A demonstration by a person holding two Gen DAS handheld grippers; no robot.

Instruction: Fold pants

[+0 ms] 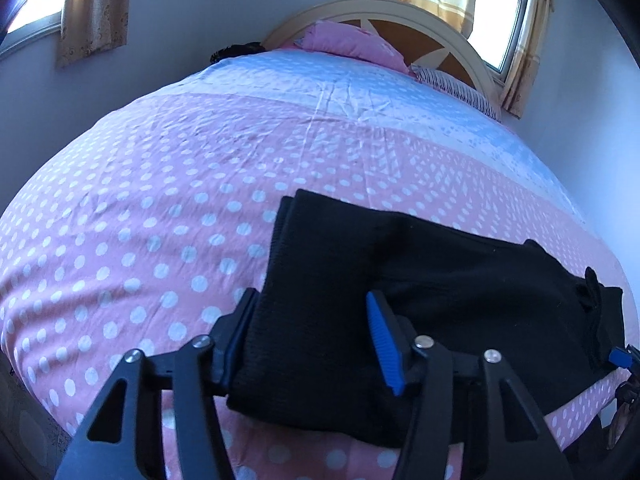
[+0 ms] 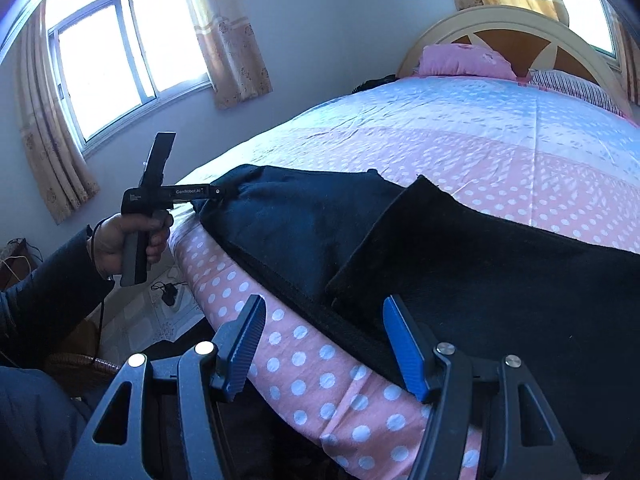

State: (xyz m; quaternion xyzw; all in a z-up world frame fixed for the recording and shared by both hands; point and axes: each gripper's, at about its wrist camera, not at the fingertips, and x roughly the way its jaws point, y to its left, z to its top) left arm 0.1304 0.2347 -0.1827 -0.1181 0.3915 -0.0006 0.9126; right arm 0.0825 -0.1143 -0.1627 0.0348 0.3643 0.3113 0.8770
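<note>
Black pants [image 1: 420, 264] lie folded along the near edge of the bed, one layer lapped over another [image 2: 500, 280]. My left gripper [image 1: 312, 332] stands open, its fingers straddling the left end of the pants with the thick fabric filling the gap between them. In the right wrist view a hand [image 2: 120, 240] holds that left gripper [image 2: 214, 193], its tips at the pants' far end. My right gripper [image 2: 324, 344] is open at the mattress edge. Its right pad [image 2: 404, 352] is over the pants' near hem and its left pad [image 2: 244, 340] is off the bed.
The bed sheet [image 1: 140, 220] is pink with white dots, pale blue toward the headboard [image 2: 500, 20]. A pink pillow [image 1: 344, 42] and a striped pillow [image 2: 576, 88] lie at the head. Curtained windows [image 2: 112, 52] are behind. A cable and plug [image 2: 170, 294] lie on the floor.
</note>
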